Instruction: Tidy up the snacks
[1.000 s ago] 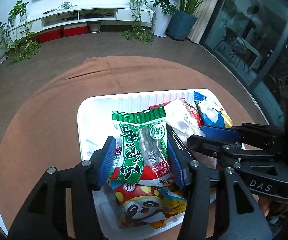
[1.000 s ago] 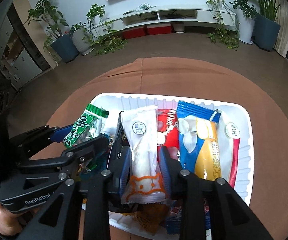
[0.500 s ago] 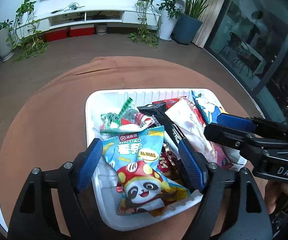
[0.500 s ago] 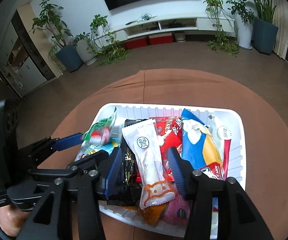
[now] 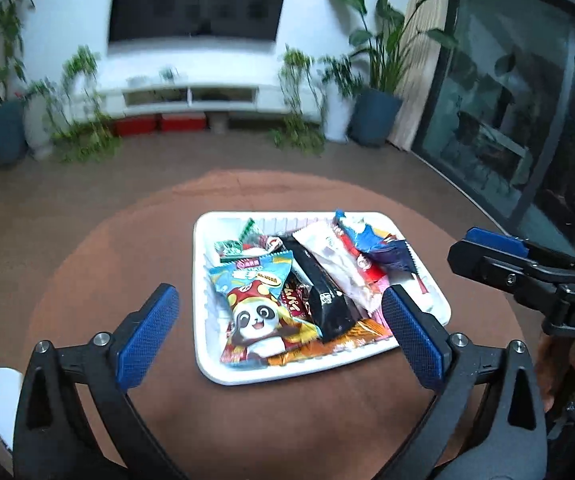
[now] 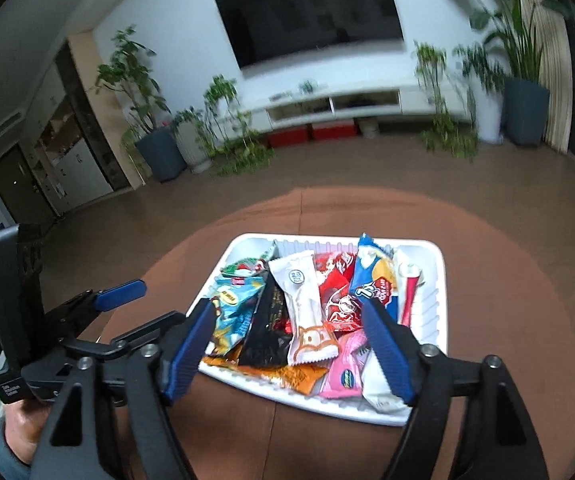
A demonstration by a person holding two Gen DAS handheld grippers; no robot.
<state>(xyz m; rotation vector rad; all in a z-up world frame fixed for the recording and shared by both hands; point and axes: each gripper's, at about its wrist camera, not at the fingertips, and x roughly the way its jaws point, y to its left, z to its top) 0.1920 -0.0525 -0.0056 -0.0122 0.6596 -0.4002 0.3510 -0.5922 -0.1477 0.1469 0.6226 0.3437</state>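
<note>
Both my left gripper and right gripper hang wide and empty just short of the white tray on the counter, so I'd pinch one snack cleanly, say the panda bag.

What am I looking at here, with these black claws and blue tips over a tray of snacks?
Those are two hand-held grippers, each carrying its own wide-angle camera. One picture looks along the left gripper, the other along the right gripper. Both are open and hold nothing. On the brown round table sits a white tray piled with wrapped snacks, among them a panda packet, a black packet and a white packet. Each camera also catches the other gripper at the side.
</note>
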